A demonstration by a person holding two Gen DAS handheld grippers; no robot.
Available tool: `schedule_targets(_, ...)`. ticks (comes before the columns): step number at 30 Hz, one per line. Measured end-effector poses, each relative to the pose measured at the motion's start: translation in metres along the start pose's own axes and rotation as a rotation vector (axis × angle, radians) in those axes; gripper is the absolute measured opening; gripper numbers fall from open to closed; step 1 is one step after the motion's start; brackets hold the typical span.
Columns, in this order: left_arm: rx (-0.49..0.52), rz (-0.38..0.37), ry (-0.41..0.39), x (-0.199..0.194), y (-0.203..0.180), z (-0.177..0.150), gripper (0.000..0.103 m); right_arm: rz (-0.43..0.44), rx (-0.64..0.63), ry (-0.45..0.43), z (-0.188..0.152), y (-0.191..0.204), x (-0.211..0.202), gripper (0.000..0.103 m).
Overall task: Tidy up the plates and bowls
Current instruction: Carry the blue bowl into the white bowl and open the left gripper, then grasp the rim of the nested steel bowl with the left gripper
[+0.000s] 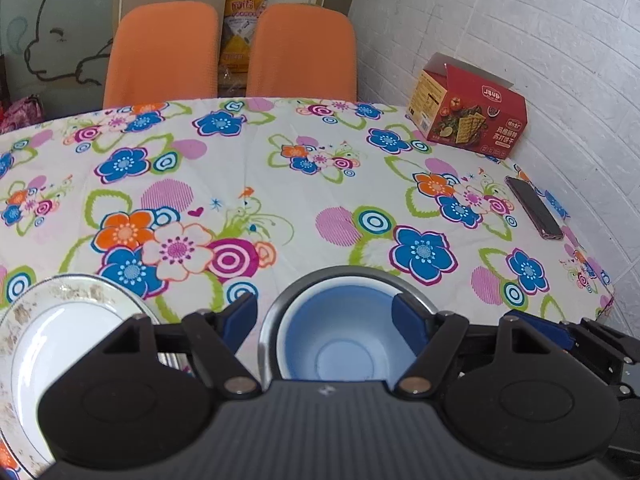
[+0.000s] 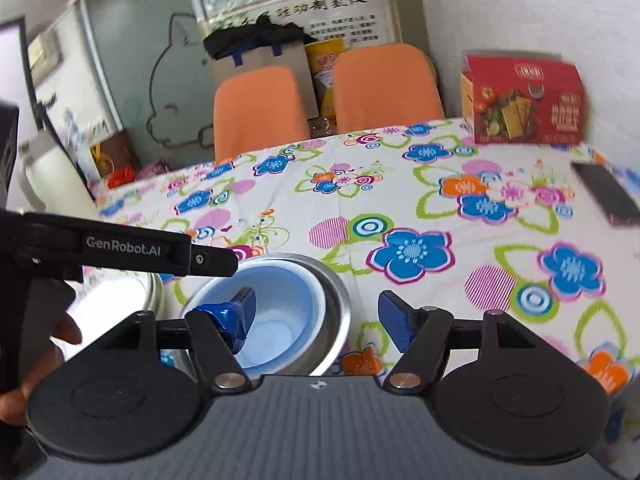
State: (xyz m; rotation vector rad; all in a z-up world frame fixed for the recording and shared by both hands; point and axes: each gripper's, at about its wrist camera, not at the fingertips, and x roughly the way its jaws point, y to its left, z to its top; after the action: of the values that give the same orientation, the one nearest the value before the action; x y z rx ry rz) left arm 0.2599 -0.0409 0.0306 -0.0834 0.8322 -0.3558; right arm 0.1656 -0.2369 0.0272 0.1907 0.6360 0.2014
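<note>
A light blue bowl (image 1: 344,344) sits nested inside a steel bowl (image 1: 268,320) on the flowered tablecloth, close in front of both grippers. My left gripper (image 1: 326,316) is open. Its left finger is outside the steel rim and its right finger is over the bowls' right side. A white plate with a patterned rim (image 1: 60,336) lies just left of the bowls. My right gripper (image 2: 318,312) is also open, with one finger over the blue bowl (image 2: 276,320) and the other outside the steel bowl (image 2: 336,304). One of the left gripper's fingers (image 2: 208,260) reaches over the bowls' far-left rim.
A red cracker box (image 1: 468,116) stands at the far right of the table, beside the white brick wall. A dark phone (image 1: 534,208) lies near the right edge. Two orange chairs (image 1: 164,52) stand behind the table. A hand (image 2: 60,332) holds the left gripper.
</note>
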Motion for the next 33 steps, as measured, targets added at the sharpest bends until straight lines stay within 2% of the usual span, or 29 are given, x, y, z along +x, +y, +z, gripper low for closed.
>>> schedule_targets(2, 0.009, 0.007, -0.004, 0.000, 0.003, -0.001, 0.075, 0.018, 0.007, 0.014, 0.000, -0.001, 0.003, 0.054)
schedule_targets(6, 0.011, 0.026, -0.008, 0.003, 0.010, 0.000, 0.076, -0.018, 0.015, 0.017, 0.000, -0.004, 0.009, 0.054)
schedule_targets(13, 0.010, 0.055, 0.003, 0.007, 0.028, -0.001, 0.083, -0.023, 0.039, 0.067, -0.003, -0.015, 0.026, 0.055)
schedule_targets(14, 0.010, 0.053, 0.004, 0.006, 0.030, -0.001, 0.085, -0.023, 0.041, 0.071, -0.003, -0.016, 0.028, 0.055)
schedule_targets(17, 0.016, 0.039, -0.004, 0.005, 0.038, 0.001, 0.101, -0.023, 0.047, 0.083, -0.003, -0.018, 0.031, 0.055)
schedule_targets(21, 0.050, 0.010, 0.004, 0.006, 0.041, 0.007, 0.101, -0.002, 0.042, 0.096, -0.003, -0.016, 0.037, 0.056)
schedule_targets(25, 0.133, -0.020, 0.040, 0.015, 0.036, 0.010, 0.101, 0.008, 0.005, 0.119, -0.004, -0.009, 0.048, 0.056)
schedule_targets(33, 0.275, -0.043, 0.116, 0.044, 0.022, 0.001, 0.101, -0.020, -0.066, 0.174, -0.009, 0.001, 0.071, 0.056)
